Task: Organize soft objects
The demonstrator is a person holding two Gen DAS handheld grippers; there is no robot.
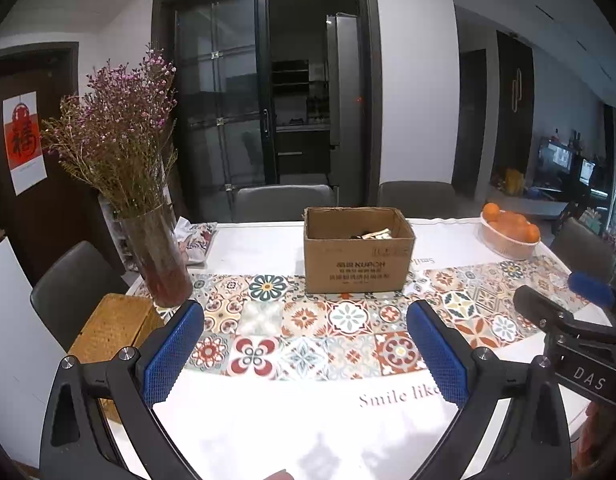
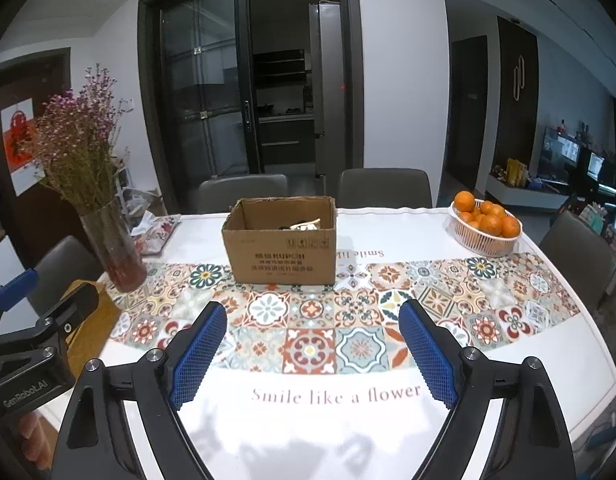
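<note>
An open cardboard box [image 1: 358, 256] stands in the middle of the table; it also shows in the right wrist view [image 2: 281, 254]. Dark and pale soft items [image 1: 372, 235] lie inside it, also in the right wrist view [image 2: 303, 226]. My left gripper [image 1: 305, 344] is open and empty, held above the patterned tablecloth in front of the box. My right gripper [image 2: 312, 344] is open and empty, also in front of the box. The right gripper shows at the right edge of the left wrist view [image 1: 564, 300].
A glass vase of dried flowers [image 1: 155, 256] stands at the left, with a floral fabric item [image 1: 195, 240] behind it. A woven box [image 1: 111, 328] sits at the left table edge. A basket of oranges [image 2: 484, 228] stands at the far right. Chairs surround the table.
</note>
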